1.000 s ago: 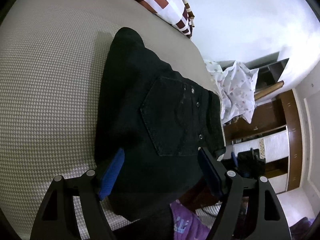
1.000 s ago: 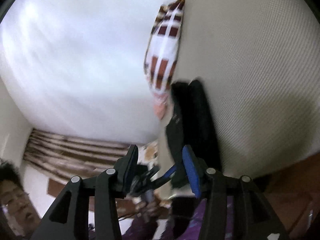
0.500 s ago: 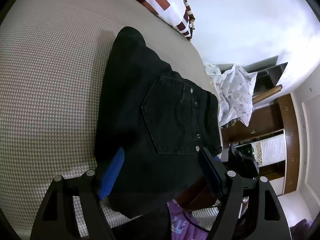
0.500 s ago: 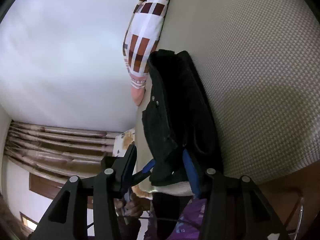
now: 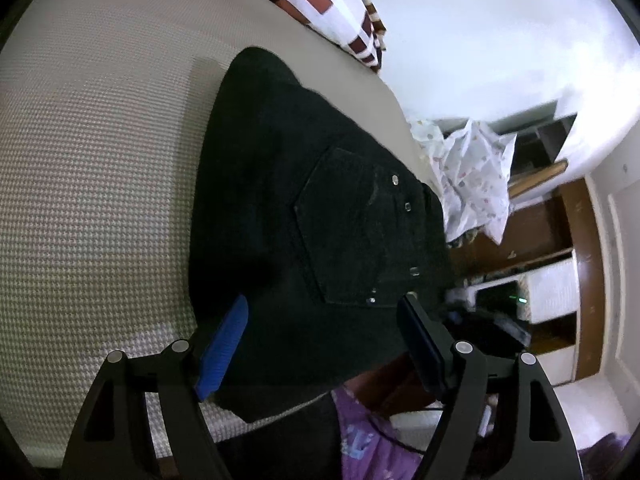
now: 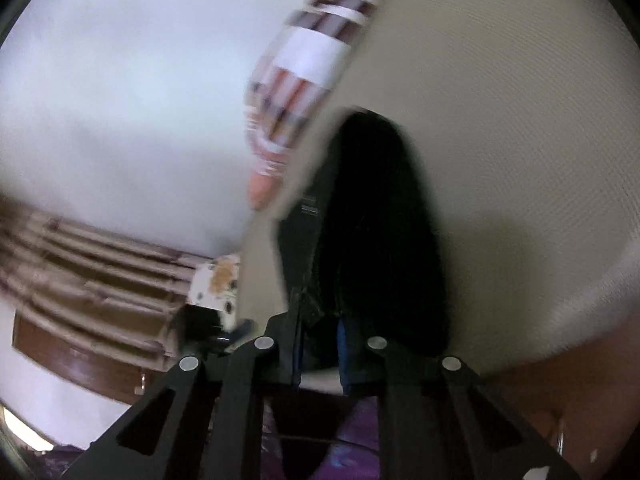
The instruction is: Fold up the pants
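- Right gripper [image 6: 318,344] — jaws have just been closing and now stand nearly together, pinching the near edge of the black pants [image 6: 380,240] at the bed's edge; dark denim sits between the pads. Half a second ago the same jaws stood apart with the cloth only between them. Its view is now blurred.
- Left gripper [image 5: 320,344] — released, jaws wide, straddling the near end of the pants without pressing them; unchanged from the earlier frames, blue pad [image 5: 222,348] on one side, dark pad on the other.
- Pants — lying already folded down to a compact stack on the houndstooth bed cover [image 5: 100,200], back pocket [image 5: 352,232] and rivets uppermost, near end overhanging the mattress edge toward the person.
- Checked pillow [image 5: 320,4] — at the far side of the bed, well apart from the pants.
- Printed white cloth [image 5: 476,184] — beyond the bed, not involved.
- Reading — one corner is now secured; the other is not. Judged as the start of a further fold or a lift, which likely needs the left side gripped too.
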`<state>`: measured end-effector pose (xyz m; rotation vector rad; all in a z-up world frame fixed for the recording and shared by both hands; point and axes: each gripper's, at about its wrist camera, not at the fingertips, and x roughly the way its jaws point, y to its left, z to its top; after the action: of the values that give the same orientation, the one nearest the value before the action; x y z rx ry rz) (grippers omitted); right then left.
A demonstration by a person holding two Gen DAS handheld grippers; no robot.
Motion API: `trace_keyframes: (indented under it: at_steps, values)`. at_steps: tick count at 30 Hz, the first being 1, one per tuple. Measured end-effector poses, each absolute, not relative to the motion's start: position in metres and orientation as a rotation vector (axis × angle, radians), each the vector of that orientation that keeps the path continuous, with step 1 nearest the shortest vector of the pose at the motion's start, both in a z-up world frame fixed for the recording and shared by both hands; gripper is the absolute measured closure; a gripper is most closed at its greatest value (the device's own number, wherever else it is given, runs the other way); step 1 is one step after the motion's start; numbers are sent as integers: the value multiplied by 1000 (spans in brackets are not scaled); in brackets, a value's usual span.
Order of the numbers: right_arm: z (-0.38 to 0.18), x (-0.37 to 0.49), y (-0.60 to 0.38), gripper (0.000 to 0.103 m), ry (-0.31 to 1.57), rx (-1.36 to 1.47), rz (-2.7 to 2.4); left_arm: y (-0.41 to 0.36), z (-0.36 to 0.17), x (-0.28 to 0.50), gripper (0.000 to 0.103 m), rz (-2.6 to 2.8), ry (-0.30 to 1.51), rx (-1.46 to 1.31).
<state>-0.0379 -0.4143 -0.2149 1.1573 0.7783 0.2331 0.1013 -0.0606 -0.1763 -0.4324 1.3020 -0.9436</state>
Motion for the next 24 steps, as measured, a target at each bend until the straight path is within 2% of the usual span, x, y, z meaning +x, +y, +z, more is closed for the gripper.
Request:
trace_keyframes:
  at_steps: [3, 7, 8, 11, 15, 19, 20, 21, 24]
  values:
    - [-248, -39, -422, 90, 759, 1306, 259, -65, -176, 98, 26, -941, 1287, -387]
    - [-235, -37, -429, 81, 729, 1283, 275, -66, -176, 98, 26, -936, 1285, -379]
    - [-231, -40, -434, 76, 715, 1273, 255, -66, -177, 99, 26, -934, 1288, -390]
    - [-223, -50, -451, 35, 702, 1238, 171, -63, -180, 100, 25, -934, 1290, -417]
    - [-222, -39, -451, 26, 769, 1201, 199, -64, -180, 99, 24, -936, 1285, -408]
    - [-233, -21, -437, 28, 875, 1174, 238, -66, -179, 99, 24, -933, 1290, -413]
    - [-233, -17, -434, 46, 876, 1165, 241, -66, -179, 99, 24, -933, 1293, -417]
    - [-230, -14, -431, 71, 880, 1139, 250, -66, -179, 99, 24, -932, 1295, -418]
    - [-215, -8, -420, 76, 919, 1024, 251, -62, -181, 99, 24, -933, 1296, -430]
